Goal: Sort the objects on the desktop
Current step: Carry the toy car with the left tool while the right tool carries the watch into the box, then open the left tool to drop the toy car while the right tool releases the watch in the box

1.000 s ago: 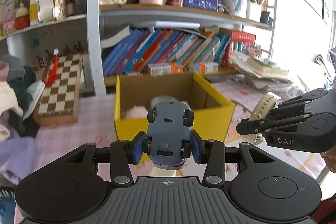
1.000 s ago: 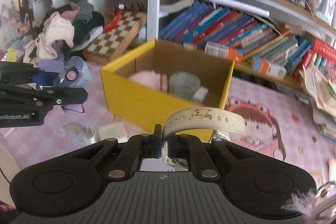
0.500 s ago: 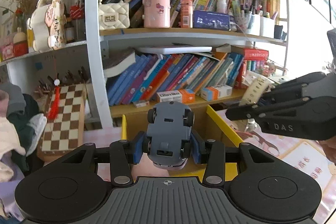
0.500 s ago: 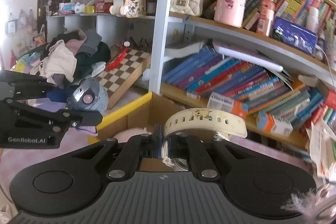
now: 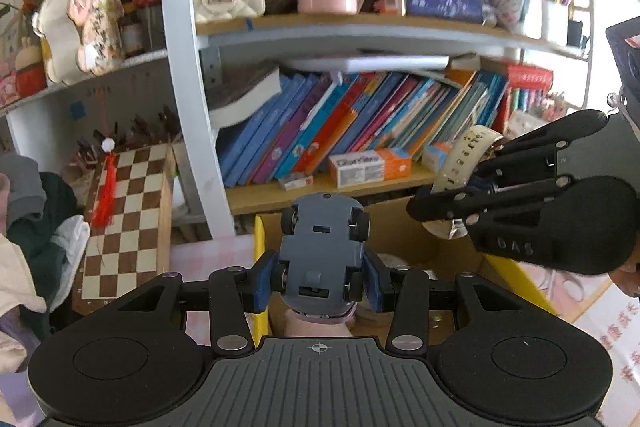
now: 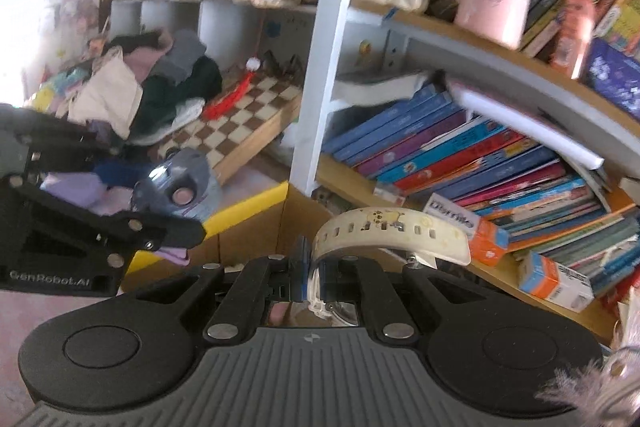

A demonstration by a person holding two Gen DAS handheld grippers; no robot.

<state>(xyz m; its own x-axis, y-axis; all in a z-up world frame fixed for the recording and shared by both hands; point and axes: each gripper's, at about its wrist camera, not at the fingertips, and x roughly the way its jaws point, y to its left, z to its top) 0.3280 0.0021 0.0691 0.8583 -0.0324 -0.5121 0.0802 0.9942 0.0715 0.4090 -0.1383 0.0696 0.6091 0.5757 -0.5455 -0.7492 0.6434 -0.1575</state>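
Note:
A grey-blue toy car (image 5: 321, 251), belly up, sits clamped between the blue pads of my left gripper (image 5: 318, 281); the right wrist view shows the same car (image 6: 176, 183) from the side. My right gripper (image 6: 316, 277) is shut on the strap of a cream wristwatch (image 6: 394, 233), whose band arches over the fingers. In the left wrist view that watch (image 5: 466, 163) hangs at the right in the right gripper (image 5: 448, 203). Both grippers hover over the open yellow cardboard box (image 5: 516, 277), whose yellow rim (image 6: 244, 205) lies below the car.
A bookshelf with slanted books (image 5: 360, 123) stands right behind the box. A chessboard (image 5: 128, 219) leans at the left beside a pile of clothes (image 6: 152, 95). Small cartons (image 6: 556, 277) lie on the low shelf. A pink-patterned tablecloth (image 5: 600, 315) covers the desk.
Both grippers moved forward over the yellow box toward the bookshelf, so the shelf looms larger and most of the box dropped below view. The car and watch stay gripped.

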